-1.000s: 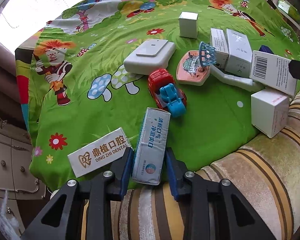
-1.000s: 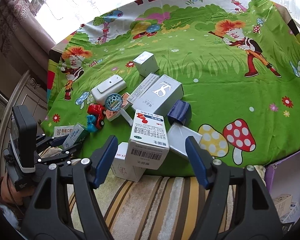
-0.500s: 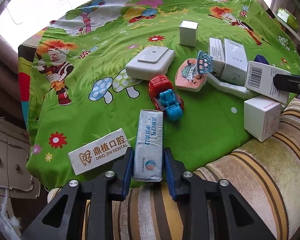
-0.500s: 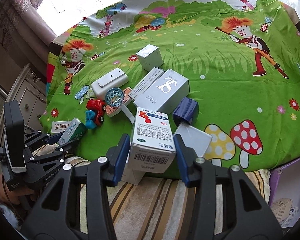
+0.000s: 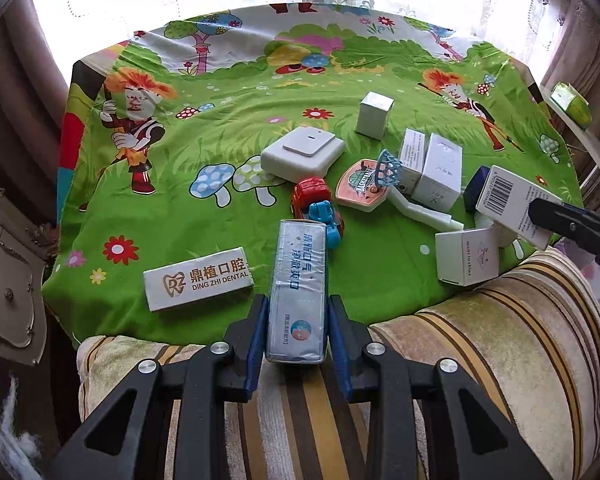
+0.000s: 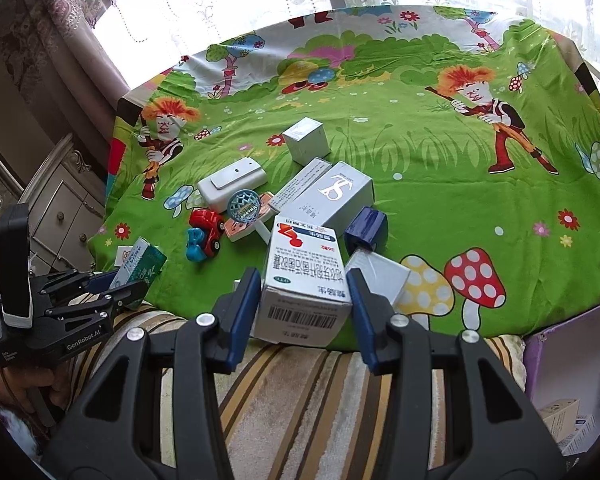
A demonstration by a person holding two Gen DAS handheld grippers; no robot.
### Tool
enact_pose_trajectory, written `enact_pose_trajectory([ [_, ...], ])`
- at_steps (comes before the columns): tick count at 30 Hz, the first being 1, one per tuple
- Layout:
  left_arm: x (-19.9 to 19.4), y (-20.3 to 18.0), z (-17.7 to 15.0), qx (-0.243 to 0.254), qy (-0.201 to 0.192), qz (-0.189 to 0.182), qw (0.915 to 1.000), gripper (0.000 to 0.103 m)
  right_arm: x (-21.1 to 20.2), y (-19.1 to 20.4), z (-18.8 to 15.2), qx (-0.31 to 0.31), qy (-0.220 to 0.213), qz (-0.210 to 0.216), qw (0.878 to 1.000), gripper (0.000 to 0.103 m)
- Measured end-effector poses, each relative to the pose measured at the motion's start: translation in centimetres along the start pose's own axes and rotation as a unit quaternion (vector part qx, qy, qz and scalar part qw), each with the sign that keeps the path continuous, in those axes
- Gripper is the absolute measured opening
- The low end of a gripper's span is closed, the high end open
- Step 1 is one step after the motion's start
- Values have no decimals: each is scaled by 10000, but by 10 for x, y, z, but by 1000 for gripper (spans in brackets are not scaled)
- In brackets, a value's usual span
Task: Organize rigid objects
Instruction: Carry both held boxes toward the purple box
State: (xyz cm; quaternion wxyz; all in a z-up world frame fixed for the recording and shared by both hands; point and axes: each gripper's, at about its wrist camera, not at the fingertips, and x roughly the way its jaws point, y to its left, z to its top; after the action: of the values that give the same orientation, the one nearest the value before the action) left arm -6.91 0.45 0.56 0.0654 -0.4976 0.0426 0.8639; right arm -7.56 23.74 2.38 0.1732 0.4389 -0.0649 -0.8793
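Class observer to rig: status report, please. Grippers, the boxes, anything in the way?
Left gripper shut on long blue box. Right gripper shut on barcode medicine box. Toy car just beyond blue box; small white box beside barcode box.

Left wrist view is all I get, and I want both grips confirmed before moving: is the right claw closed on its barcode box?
Observer: Yes, the right claw has a blue pad pressed on each side of the white medicine box.
Operator: Anywhere to put it over there?
Observer: A purple container stands right of the striped cushion.
Operator: What colour is my box's hidden side?
Observer: The slim box in the left claw has a green side.
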Motion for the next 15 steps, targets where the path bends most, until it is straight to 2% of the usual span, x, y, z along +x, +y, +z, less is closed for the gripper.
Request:
enact_pose_trajectory([
  [11,-27,-34,-14,-206,-231,-807,9963,31,-36,-2,-22,-191,-291,-315,9989,49],
  [15,-31,-51,-13,-115,-245,-933,9953,31,-48,-8,-29,-190,-357,-457,9981,49],
])
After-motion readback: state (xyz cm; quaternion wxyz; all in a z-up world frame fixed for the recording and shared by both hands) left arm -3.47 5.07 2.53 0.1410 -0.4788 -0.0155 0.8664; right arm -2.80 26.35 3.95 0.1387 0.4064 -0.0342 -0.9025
